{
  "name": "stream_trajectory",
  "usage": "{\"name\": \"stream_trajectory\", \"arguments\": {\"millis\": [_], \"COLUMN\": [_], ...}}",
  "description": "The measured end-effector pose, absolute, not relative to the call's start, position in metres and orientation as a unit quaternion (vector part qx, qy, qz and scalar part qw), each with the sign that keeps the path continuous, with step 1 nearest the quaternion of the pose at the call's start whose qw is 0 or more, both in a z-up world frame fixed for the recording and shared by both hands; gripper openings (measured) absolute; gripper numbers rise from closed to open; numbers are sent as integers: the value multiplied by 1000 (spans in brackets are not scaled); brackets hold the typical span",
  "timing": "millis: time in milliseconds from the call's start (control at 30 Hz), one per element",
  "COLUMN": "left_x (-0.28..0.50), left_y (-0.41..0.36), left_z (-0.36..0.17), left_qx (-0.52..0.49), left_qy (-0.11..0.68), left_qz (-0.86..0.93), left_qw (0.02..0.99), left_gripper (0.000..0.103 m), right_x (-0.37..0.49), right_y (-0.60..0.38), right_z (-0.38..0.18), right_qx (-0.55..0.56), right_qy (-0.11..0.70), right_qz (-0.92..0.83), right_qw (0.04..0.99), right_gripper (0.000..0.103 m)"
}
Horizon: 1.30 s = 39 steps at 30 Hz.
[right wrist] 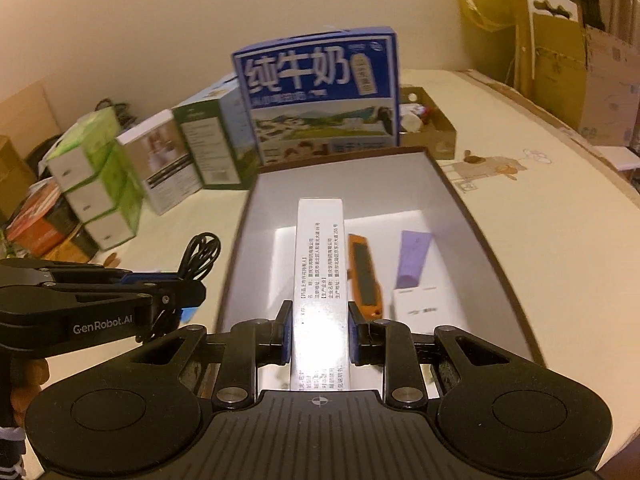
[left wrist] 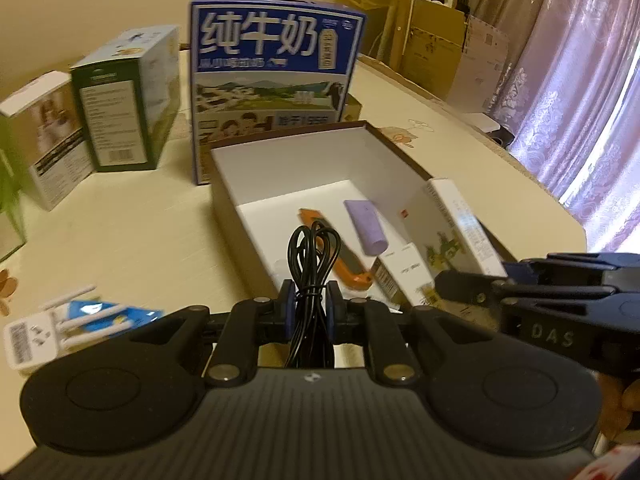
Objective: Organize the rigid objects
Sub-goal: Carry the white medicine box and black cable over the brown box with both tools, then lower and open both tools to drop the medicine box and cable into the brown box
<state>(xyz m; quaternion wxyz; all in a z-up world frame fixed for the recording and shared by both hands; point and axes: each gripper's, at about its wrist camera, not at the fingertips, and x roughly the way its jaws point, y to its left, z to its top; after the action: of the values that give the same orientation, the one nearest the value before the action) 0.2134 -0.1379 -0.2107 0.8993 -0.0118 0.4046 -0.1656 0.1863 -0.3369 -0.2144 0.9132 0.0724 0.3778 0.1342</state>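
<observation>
pointing lengthwise away: gripped white carton (right wrist: 320, 280)

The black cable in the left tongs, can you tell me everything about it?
The black cable is thin, looks rubbery and is bundled into long loops, cinched by a wrap around its middle. The left tongs are shut on it, a blue pad pressing each side, so the loops stand up above the pads and the rest hangs below. It is off the table, in front of the open box's near wall. Its plugs are not visible.
</observation>
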Motion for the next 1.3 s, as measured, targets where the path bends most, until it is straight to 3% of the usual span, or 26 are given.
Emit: {"name": "stream_trajectory", "arguments": {"millis": [433,1167,1300], "left_x": [273,356,360], "left_y": [-184,-193,-191], "left_z": [-231,-274,-273], "left_qx": [15,43,42], "left_qy": [429,460,454], "left_qz": [-163,-129,-131], "left_qw": [889,878,881], "left_gripper": [12,12,21], "right_x": [247,324,329], "right_y": [-363,-352,-351], "right_z": [-234,-275,-274], "right_qx": [89,50,48], "right_qy": [402,446,440], "right_qz": [125,103,99], "right_qw": [903,888,891], "right_gripper": [22,22,22]}}
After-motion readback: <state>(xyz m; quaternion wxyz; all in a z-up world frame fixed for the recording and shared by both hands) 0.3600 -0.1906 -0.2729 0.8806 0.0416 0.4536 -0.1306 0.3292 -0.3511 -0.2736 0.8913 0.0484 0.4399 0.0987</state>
